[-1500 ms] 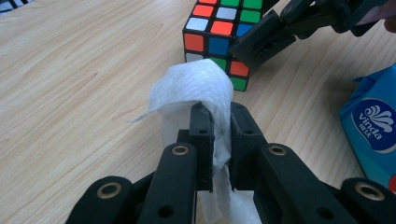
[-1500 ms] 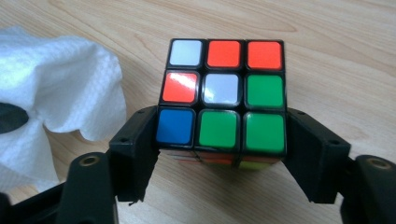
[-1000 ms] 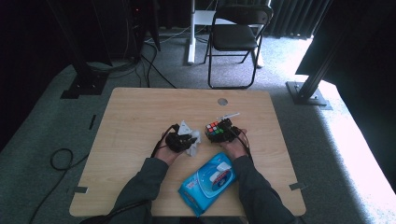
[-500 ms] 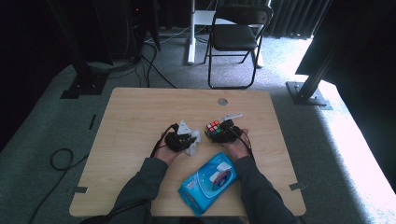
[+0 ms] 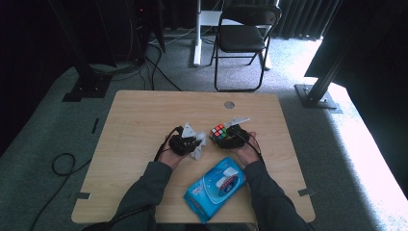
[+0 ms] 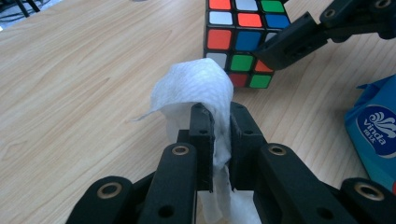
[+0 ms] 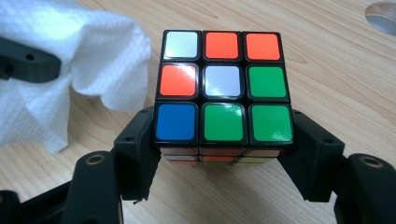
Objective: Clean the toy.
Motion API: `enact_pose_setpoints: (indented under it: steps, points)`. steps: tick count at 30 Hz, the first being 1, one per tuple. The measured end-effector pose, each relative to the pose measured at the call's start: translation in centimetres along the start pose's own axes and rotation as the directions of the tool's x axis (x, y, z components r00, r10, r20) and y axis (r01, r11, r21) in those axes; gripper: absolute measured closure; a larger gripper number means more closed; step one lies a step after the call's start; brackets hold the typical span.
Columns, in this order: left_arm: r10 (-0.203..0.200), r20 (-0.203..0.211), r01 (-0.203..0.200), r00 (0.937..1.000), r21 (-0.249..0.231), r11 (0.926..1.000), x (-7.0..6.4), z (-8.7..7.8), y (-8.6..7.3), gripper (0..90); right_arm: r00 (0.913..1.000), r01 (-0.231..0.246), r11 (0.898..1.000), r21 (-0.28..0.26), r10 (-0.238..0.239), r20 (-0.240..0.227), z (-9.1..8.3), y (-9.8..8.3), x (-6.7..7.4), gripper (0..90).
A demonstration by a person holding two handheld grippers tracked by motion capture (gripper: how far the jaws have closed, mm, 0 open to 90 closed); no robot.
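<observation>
- Grey carpet, a folding chair [image 5: 245, 36] and dark stands frame a pale wooden table [image 5: 144, 120], seen from above the person seated at its near edge.
- Both forearms, in dark sleeves, come in from the bottom of the high view and meet near the middle of the tabletop.
- At left, the left gripper [image 6: 219, 126] has its jaws pressed nearly together, pinching a white tissue [image 6: 198, 88]; the sheet bulges up over the jaw tips and trails down between them.
- In the high view the same tissue [image 5: 198, 144] shows as a small white crumple at the front of that gripper [image 5: 190, 143].
- At right, the right gripper [image 7: 224, 154] clamps a puzzle cube [image 7: 223, 86] from both sides, one jaw against each flank of its lower layer.
- Facing that gripper's camera is a mix of white, orange, green and one blue tile.
- Cube [image 5: 219, 133] and tissue sit just beside each other mid-table, the cube to the right; whether the cube rests on the wood or is lifted slightly is hard to tell.
- From the left gripper view, the cube [image 6: 243, 42] lies just beyond the tissue, with a jaw of the other gripper against its right side.
- Closer to the person, between the two forearms, lies a blue packet of wipes [image 5: 216, 187], flat on the table.
</observation>
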State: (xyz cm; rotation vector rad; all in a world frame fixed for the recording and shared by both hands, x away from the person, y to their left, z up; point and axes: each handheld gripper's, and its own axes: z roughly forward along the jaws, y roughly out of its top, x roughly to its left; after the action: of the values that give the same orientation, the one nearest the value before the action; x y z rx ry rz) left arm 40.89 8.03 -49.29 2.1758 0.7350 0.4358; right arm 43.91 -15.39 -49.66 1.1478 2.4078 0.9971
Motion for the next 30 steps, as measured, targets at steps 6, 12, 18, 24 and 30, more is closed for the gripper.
enact_pose_setpoints:
  steps: [6,12,18,24,30]
  points:
    - [-0.01,0.003,0.01,0.9999,-0.012,0.9999,0.1,-0.2,0.1,81.9,0.9989,0.041,0.999,-0.008,-0.042,-0.023,-0.2,0.1,0.5,34.5]
    - [-0.013,0.002,0.013,0.9999,-0.024,0.9996,0.1,-0.2,0.3,82.2,0.9956,0.084,0.996,-0.016,-0.084,-0.04,-0.4,0.1,1.0,34.5]
    - [-0.016,-0.002,0.016,0.9999,-0.029,0.9995,0.3,-0.5,0.5,82.2,0.9918,0.111,0.994,-0.021,-0.112,-0.062,-0.5,0.1,1.3,34.5]
    - [-0.03,0.004,0.03,0.9995,-0.04,0.9987,0.4,-0.5,0.6,82.3,0.9856,0.143,0.989,-0.033,-0.146,-0.086,-0.6,0.2,1.7,34.5]
    - [-0.033,0.002,0.033,0.9995,-0.043,0.9985,0.5,-0.6,0.6,82.4,0.9785,0.171,0.985,-0.038,-0.174,-0.11,-0.6,0.3,2.2,34.5]
